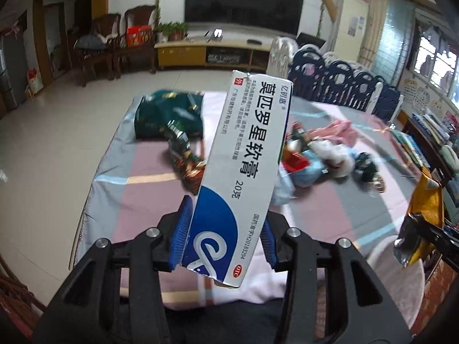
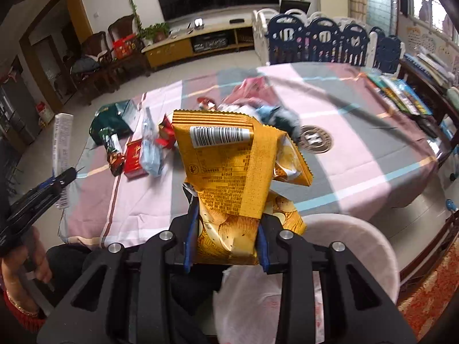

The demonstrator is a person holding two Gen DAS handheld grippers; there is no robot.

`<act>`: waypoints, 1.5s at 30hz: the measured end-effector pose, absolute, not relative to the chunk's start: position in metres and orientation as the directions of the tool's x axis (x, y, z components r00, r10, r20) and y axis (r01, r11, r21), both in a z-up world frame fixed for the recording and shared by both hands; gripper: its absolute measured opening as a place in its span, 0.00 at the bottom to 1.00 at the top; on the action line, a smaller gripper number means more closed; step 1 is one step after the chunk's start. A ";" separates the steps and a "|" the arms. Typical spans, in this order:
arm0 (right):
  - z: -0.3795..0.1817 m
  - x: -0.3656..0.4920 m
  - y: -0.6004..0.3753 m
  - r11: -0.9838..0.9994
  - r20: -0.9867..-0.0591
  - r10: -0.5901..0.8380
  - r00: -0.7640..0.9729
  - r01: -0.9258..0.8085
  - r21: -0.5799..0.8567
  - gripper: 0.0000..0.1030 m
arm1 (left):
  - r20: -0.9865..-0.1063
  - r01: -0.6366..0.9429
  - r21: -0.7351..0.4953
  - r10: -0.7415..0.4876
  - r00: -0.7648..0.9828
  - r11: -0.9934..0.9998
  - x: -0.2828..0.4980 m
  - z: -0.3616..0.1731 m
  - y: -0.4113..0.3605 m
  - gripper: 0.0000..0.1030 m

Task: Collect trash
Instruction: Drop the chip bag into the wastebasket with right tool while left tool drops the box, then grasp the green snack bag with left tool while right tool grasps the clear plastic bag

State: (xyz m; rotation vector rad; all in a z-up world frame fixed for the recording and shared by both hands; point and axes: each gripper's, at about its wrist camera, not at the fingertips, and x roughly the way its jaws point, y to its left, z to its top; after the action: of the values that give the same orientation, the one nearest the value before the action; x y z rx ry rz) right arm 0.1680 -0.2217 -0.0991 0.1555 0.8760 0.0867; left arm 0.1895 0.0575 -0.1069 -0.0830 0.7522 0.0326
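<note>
Left hand-held gripper: the left hand-held gripper (image 1: 223, 236) is clamped on a white-and-blue ointment box (image 1: 241, 169), both blue pads pressed against its 2 long edges near the lower end.
Box position: lifted clear of the surface (image 1: 149, 177), directly ahead of the jaws, with most of its length projecting beyond the fingertips.
Box axis: long axis runs away from the gripper, tilted slightly to the right in the left wrist view; the torn end sits nearest the camera, the flap end points far.
Reason for hold: judged a low grip across the narrow width, which leaves the box free to drop end-first once released.
Right hand-held gripper: the right hand-held gripper (image 2: 226, 239) is clamped on a yellow snack bag (image 2: 238, 177), the pads squeezing its crumpled lower part.
Bag position: held above the surface edge, standing up ahead of the jaws; the barcode end is farthest from the gripper.
Bag axis: long axis roughly in line with the fingers, upper section folded over to the right.
Bin: a white bin (image 2: 373, 246) with a liner lies just below and to the right of the right gripper.
Remaining trash: 1 cluster of wrappers (image 2: 137, 152) lies beyond both grippers, well apart from them.
Assessment: both pieces appear raised for carrying to the bin; release not yet done.
</note>
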 end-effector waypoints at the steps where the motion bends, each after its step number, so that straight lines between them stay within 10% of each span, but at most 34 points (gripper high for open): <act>1: -0.094 0.162 -0.228 0.986 -0.753 0.130 0.646 -0.007 0.164 0.33 | -0.670 -0.041 -0.066 -0.014 0.742 0.997 0.180 -0.098 0.049 0.44; 15: -0.136 0.095 -0.301 0.982 -0.839 0.031 0.544 0.139 0.127 0.33 | -0.596 0.318 -0.050 -0.284 0.751 0.947 0.099 -0.030 -0.088 0.44; 22: -0.161 0.084 -0.315 0.976 -0.882 0.030 0.471 0.176 0.127 0.72 | -0.613 0.389 -0.013 -0.315 0.724 0.921 0.087 -0.033 -0.128 0.44; 32: -0.114 0.057 -0.397 0.870 -0.750 -0.028 0.661 0.387 0.307 0.80 | -0.712 0.537 -0.025 -0.392 0.582 0.843 0.090 -0.071 -0.174 0.44; 36: -0.109 0.051 -0.414 0.840 -0.732 -0.053 0.679 0.427 0.335 0.81 | -0.781 0.625 0.041 -0.364 0.506 0.780 0.084 -0.098 -0.203 0.84; 45: -0.119 0.060 -0.400 0.859 -0.750 -0.030 0.661 0.400 0.318 0.81 | -0.768 0.497 0.057 -0.280 0.576 0.866 0.104 -0.102 -0.169 0.93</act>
State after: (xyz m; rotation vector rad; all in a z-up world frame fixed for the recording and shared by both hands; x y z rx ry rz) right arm 0.0595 -0.3995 -0.1189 0.4901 0.8195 -0.2548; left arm 0.1037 -0.1689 -0.1021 0.2800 0.8421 -0.4620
